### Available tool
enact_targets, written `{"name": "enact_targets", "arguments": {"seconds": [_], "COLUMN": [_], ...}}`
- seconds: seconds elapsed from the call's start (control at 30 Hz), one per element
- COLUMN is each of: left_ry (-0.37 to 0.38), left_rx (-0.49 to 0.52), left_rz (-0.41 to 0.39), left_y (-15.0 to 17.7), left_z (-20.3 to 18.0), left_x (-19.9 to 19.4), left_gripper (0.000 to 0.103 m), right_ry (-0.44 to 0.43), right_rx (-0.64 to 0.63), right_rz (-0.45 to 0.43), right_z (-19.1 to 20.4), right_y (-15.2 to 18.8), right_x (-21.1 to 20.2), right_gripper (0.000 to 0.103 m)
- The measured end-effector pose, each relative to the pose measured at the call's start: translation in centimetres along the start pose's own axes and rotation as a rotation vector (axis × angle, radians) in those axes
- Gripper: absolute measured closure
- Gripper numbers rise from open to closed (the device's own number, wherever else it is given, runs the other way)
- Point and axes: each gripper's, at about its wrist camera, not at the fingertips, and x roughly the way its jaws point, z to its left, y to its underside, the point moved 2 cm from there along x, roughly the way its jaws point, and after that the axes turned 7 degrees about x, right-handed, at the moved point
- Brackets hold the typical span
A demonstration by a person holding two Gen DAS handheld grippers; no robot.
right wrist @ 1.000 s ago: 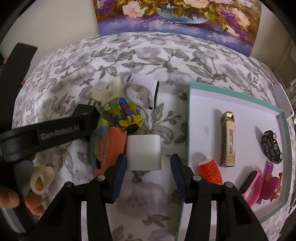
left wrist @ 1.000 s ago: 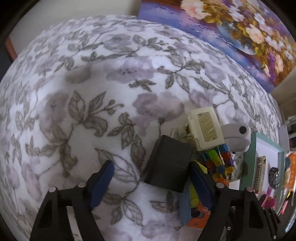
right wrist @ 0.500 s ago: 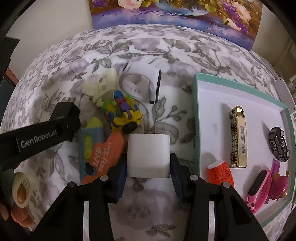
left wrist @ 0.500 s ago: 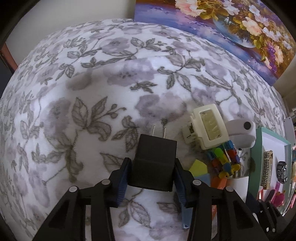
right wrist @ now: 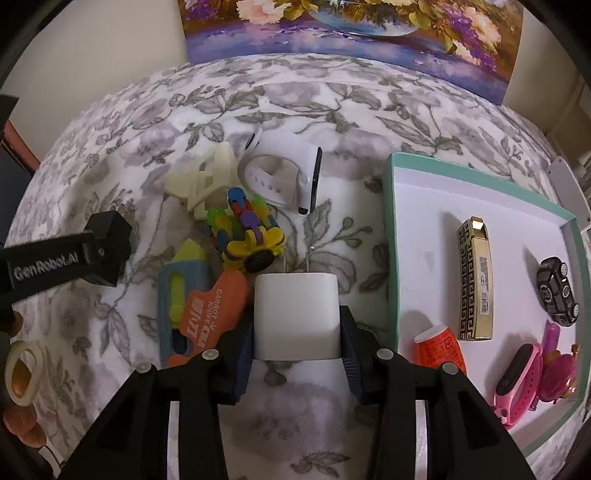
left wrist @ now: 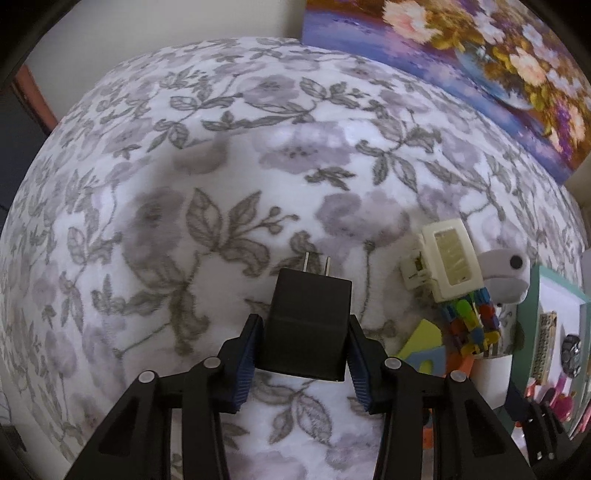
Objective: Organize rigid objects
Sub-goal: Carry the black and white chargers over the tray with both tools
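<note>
My left gripper (left wrist: 304, 332) is shut on a black plug adapter (left wrist: 308, 325), prongs pointing away, just above the floral cloth. My right gripper (right wrist: 296, 328) is shut on a white plug adapter (right wrist: 295, 314), prongs forward, beside the teal tray (right wrist: 389, 236). The left gripper (right wrist: 107, 243) also shows at the left of the right wrist view with the black adapter in it. A pile of toys lies between them: a cream clip (right wrist: 207, 177), a white watch (right wrist: 284, 177), a colourful block car (right wrist: 251, 232), an orange carrot knife (right wrist: 210, 314).
The tray's white floor (right wrist: 424, 258) holds a gold lighter (right wrist: 474, 284), a black toy car (right wrist: 557, 291), a red tube (right wrist: 439, 347) and a pink watch (right wrist: 517, 384). A flower painting (right wrist: 351, 33) leans at the back. A hand (right wrist: 18, 398) holds the left gripper's grip.
Both grippers went from open to shut: the left closed on the black adapter and drew it left of the pile, the right closed on the white adapter.
</note>
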Motion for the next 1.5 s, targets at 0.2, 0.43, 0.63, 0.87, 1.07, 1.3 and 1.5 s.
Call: {"name": "enact_targets", "arguments": {"seconds": [0.2,0.43,0.63,0.87,1.07,1.3,1.5], "left_ry": [-0.005,-0.008,0.039,0.083,0.093,0.121,0.121], "left_rx": [-0.053,-0.053,0.005,0.122,0.238,0.334,0.397], "left_rz": [-0.051,-0.194,-0.246,-0.228,-0.198,-0.181,-0.154], "left_y": [-0.1,-1.2,-1.6,-1.2,-0.1,1.3,2.4], "left_z": [1.5,0.0,-4.5,-11.3,-17.0,-22.5,-26.1], "left_x": [-3.0,-9.2,-11.7,-11.3,-10.7,-10.0,-8.5], "left_gripper": [0.056,0.056,0.056,0.056,0.056,0.056,0.056], "right_ry": [-0.065,-0.068,-0.012,0.074,0.131,0.159,0.175], "right_rx": [0.045,0.134,0.251,0.393,0.518,0.583,0.607], "right_rz": [-0.051,-0.160,-0.178,-0.186,-0.178,-0.163,-0.130], "right_z": [-1.0,-4.6,-10.4,-17.8,-23.7,-27.0,-28.5], "right_y": [-1.1,-3.2,-4.2,-4.1,-3.3,-2.5,-1.9], "right_x": [-2.9,-7.7,-8.5,-9.2,-9.6,-9.5,-8.7], "right_gripper": [0.059,0.059,0.059,0.059,0.059,0.059,0.059]}}
